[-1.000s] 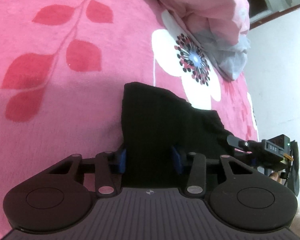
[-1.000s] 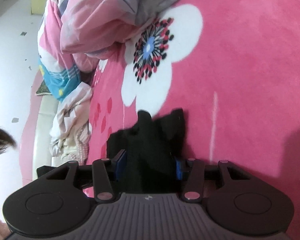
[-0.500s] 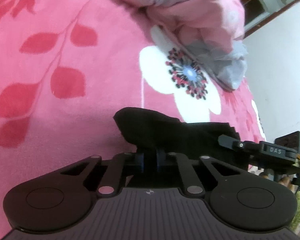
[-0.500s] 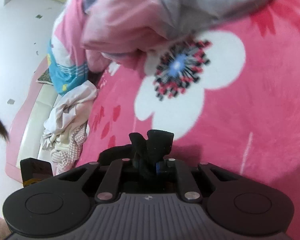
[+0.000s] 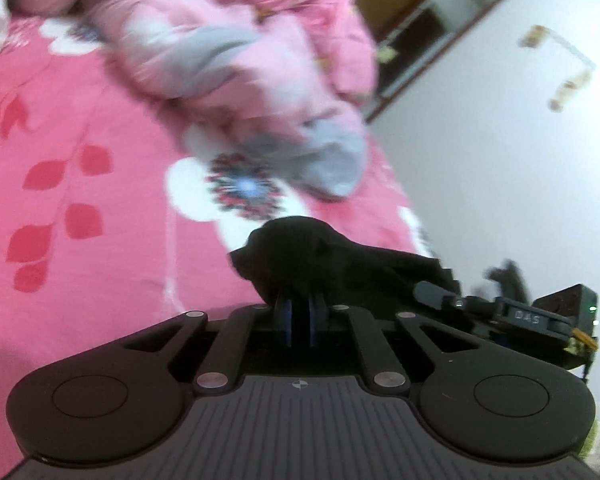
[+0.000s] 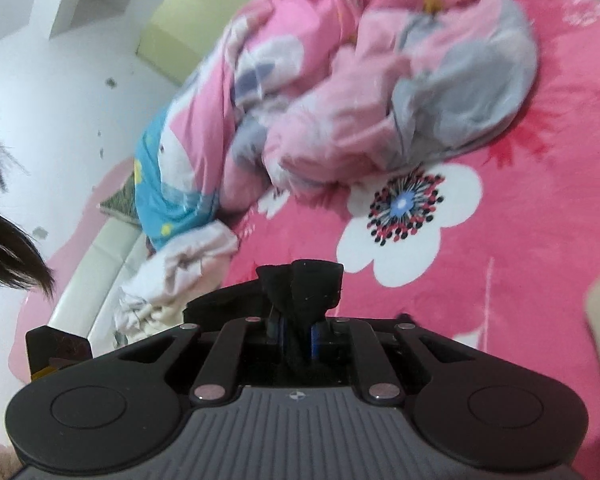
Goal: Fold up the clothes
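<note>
Pink flowery bed cover (image 5: 100,128) fills both views, with a bunched pink quilt (image 6: 380,92) at the top. Each hand-held gripper, left (image 5: 300,312) and right (image 6: 296,328), pinches the black cloth (image 5: 300,248) tight near the bottom middle.

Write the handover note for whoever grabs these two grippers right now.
Left gripper: shut on an edge of the black cloth garment.
Right gripper: shut on another bunched edge of the same garment, which sticks up between its pads.
Position: the garment hangs between the two grippers above the pink fleece bedspread with white flowers. A rumpled pink and grey quilt lies heaped further back on the bed, with a crumpled white cloth near the bed's edge.
Done: both edges gripped, garment off the bed.
Left: no fold visible yet; lay it flat and fold it, probably on the open bedspread.
</note>
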Available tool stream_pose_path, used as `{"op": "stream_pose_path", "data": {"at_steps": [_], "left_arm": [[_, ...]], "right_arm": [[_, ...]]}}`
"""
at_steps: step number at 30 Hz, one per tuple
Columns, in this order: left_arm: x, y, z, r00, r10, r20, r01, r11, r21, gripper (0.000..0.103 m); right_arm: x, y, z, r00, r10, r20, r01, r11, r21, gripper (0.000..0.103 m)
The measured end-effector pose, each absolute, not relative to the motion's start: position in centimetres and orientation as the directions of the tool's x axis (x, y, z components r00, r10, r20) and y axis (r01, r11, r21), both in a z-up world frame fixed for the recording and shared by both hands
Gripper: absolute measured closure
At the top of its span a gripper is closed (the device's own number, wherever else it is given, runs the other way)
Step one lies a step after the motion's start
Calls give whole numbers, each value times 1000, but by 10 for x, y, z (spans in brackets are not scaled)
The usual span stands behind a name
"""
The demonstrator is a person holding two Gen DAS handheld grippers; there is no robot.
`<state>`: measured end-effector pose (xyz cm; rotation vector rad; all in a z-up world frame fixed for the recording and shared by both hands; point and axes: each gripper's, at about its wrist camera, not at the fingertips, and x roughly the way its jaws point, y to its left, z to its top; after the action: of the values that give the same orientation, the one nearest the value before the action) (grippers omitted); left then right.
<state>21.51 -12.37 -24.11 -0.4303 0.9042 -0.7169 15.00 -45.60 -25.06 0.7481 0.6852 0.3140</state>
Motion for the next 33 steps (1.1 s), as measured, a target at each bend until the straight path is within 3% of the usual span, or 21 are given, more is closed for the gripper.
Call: {"op": "stream_pose_path", "data": {"at_steps": [10,18,25,33], "left_arm": [[137,-167,-159,253,-871,-420,560,486,-671,98],[106,-248,-142,124,-936,-328,586,336,-738,98],[91,-322,-149,84,-939,-333,575,319,-753,98],[85,-331,-161,154,-909,-386,548,404,-733,98]], "right_arm": [[21,-473,-151,886,254,-387,78,743,665,92],[-41,-551,-102,925,112,-362,160,750,641,92],[-67,-628,-99,910,143,-388,166,732,661,92],[-45,-665,-129,863,250,-439,147,706,693,92]]}}
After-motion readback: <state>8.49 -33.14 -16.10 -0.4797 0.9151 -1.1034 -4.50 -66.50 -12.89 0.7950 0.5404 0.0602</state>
